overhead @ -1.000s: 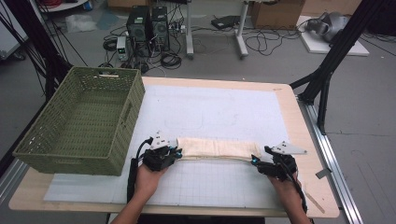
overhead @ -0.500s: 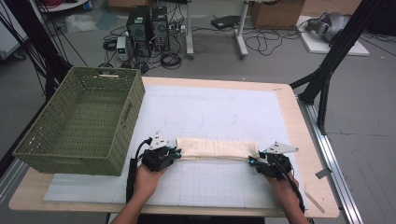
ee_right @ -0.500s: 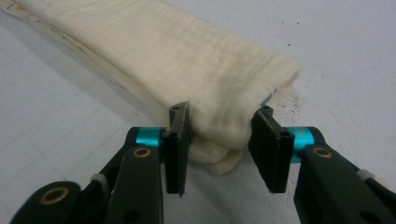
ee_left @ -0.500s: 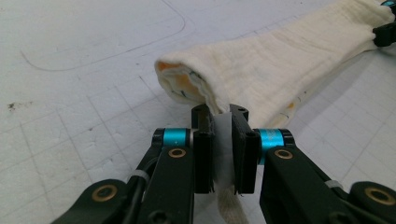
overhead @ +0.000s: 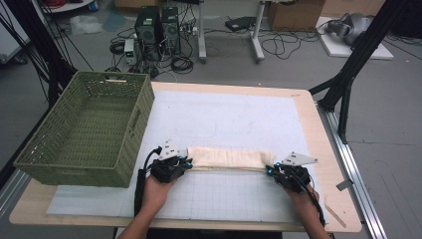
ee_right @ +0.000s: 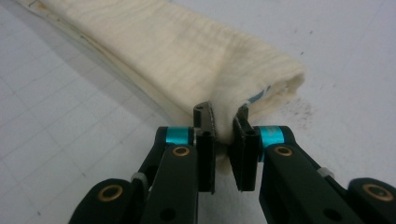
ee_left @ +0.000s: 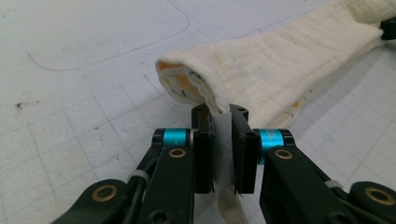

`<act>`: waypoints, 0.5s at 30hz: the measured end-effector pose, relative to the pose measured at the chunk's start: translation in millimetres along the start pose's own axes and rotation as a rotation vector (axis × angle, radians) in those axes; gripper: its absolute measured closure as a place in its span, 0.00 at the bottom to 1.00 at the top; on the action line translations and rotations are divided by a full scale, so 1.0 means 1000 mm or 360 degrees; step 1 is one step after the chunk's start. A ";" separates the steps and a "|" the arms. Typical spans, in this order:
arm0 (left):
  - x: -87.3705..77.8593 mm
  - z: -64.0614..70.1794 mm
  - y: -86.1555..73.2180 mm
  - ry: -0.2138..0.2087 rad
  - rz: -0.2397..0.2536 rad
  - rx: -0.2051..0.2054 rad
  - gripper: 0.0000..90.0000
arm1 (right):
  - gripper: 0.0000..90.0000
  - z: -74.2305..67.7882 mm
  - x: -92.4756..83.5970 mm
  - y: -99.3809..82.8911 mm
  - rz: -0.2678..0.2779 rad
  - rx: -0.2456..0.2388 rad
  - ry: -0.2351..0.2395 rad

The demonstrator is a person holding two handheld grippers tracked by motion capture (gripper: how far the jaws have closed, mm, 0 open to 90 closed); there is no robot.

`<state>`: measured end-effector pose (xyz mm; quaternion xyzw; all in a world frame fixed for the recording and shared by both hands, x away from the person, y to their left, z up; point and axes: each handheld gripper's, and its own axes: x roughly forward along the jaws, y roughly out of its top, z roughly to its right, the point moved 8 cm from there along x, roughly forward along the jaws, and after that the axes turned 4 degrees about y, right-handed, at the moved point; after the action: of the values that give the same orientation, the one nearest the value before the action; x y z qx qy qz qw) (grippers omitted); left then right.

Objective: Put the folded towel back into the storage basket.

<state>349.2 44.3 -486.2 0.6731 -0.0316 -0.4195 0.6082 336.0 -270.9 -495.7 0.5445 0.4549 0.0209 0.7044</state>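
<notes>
A cream folded cloth [overhead: 229, 158] lies as a long band across the white gridded mat [overhead: 224, 119] near the table's front. My left gripper [overhead: 185, 163] is shut on its left end, and in the left gripper view the cloth [ee_left: 280, 65] is pinched between the jaws of that gripper [ee_left: 220, 116]. My right gripper [overhead: 271, 170] is shut on the right end. In the right gripper view the cloth [ee_right: 187, 56] bunches between the jaws of the right gripper [ee_right: 224, 116]. The band stretches between both grippers.
A green woven basket [overhead: 37, 157] stands at the table's left, close to my left hand. The wooden table edge [overhead: 343, 199] runs along the right. Cables, computer towers and black stand legs are on the floor beyond the table.
My right gripper has shifted slightly left toward the cloth's end. The left gripper and the cloth stay about where they were.
</notes>
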 end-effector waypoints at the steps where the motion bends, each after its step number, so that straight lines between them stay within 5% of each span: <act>1: -0.001 0.000 0.001 -0.0003 0.0010 0.0000 0.90 | 0.91 0.001 -0.002 0.002 0.0025 -0.0004 -0.0005; 5: -0.005 0.002 0.006 -0.0017 0.0044 -0.0008 0.90 | 0.91 0.004 -0.013 0.012 0.0134 0.0013 -0.0009; 15: -0.021 0.008 0.018 -0.0035 0.0129 0.0003 0.90 | 0.91 0.010 -0.023 0.021 0.0223 0.0013 0.0013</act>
<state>339.7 45.0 -459.0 0.6672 -0.0660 -0.4018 0.6237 339.0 -282.2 -465.3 0.5778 0.4187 0.0705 0.6971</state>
